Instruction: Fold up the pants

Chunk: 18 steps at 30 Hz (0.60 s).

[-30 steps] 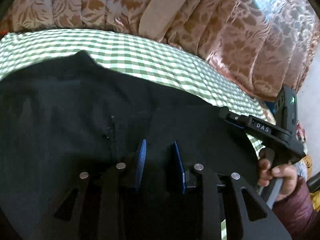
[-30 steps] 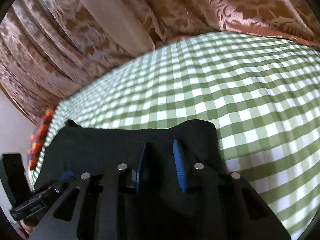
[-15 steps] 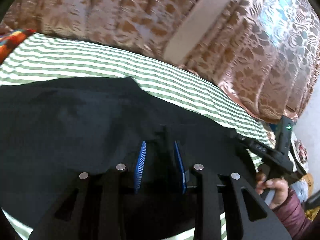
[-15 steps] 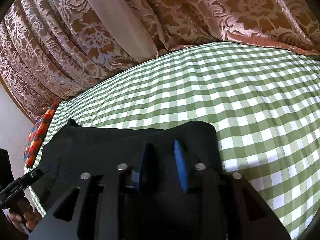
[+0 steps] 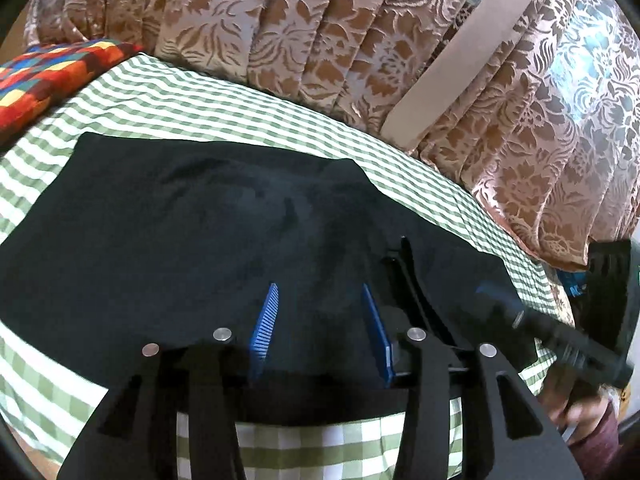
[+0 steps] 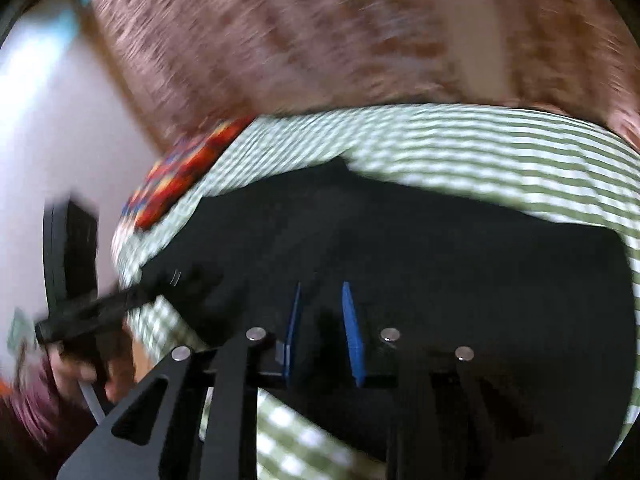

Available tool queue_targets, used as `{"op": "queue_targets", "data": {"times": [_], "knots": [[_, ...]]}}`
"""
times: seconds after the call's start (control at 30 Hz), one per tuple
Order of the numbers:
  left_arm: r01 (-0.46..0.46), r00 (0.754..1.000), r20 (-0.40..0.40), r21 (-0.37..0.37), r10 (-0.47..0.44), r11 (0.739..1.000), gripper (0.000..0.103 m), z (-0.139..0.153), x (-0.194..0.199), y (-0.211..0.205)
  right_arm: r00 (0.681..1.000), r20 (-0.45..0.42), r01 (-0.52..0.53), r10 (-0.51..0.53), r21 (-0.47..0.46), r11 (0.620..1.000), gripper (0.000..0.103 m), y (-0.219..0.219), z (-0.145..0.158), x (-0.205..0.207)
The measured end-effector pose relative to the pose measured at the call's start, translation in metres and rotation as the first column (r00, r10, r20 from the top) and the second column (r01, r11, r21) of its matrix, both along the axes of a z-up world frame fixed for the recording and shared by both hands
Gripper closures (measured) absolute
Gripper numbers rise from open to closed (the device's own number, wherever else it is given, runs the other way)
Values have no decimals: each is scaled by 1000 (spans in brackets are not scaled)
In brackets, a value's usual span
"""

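Hovering over the near hem of the black pants [image 5: 180,220], the left gripper [image 5: 319,286] has just been opening: its blue pads stand well apart, dark cloth showing between them but not pressed, so it reads as released. The right gripper [image 6: 321,285] has just been closing. Its pads sit narrow with dark fabric in the gap, yet its view is smeared with motion blur and I cannot tell whether it actually pinches the cloth.

The pants lie spread across the lower half of both views on the green-checked bed sheet [image 5: 240,108], with one peak of cloth rising at centre right of the left view. The patterned curtain [image 5: 280,20] fills the top. A patchwork cushion [image 5: 48,76] sits at upper left.

Risks, as I judge them:
- With one side let go and the other moving fast, the fold may drag skew and leave the edges unmatched.
- If the right gripper has caught only the top layer, the lower layer may stay behind and bunch.
- Black on black hides seams, so a regrasp by the left gripper could land off the hem.
- The two grippers are close at lower right of the left view; crossing paths could knock them together.
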<state>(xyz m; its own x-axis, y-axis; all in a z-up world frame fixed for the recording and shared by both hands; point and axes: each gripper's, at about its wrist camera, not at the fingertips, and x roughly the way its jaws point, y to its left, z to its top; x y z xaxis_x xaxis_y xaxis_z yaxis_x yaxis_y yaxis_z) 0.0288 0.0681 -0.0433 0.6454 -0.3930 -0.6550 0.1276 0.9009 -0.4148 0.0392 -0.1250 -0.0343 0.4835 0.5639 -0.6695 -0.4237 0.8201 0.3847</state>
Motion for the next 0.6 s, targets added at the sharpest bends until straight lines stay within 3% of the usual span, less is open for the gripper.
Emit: {"op": "queue_targets", "data": {"times": [0.03, 0.1, 0.27, 0.3, 0.4, 0.6], "knots": [[-10, 1000, -3, -2, 10, 1000, 61, 0, -1, 3, 1000, -11, -20, 19, -60, 998, 82, 14, -12, -3], [-30, 999, -20, 2, 30, 1000, 61, -3, -3, 8, 999, 33, -5, 8, -83, 997, 82, 20, -17, -9], [-57, 998, -40, 12, 58, 998, 60, -4, -10, 17, 1000, -20, 16, -16, 4, 1000, 81, 4, -13, -4], [-67, 997, -45, 7, 67, 998, 52, -4, -10, 21, 1000, -23, 21, -21, 18, 1000, 78, 1, -10, -4], [-110, 993, -53, -8, 110, 994, 49, -2, -13, 36, 999, 0, 52, -52, 57, 997, 61, -10, 4, -8], [-246, 968, -61, -71, 242, 967, 49, 10, -29, 93, 988, 25, 151, -153, 77, 986, 59, -44, 16, -23]]}}
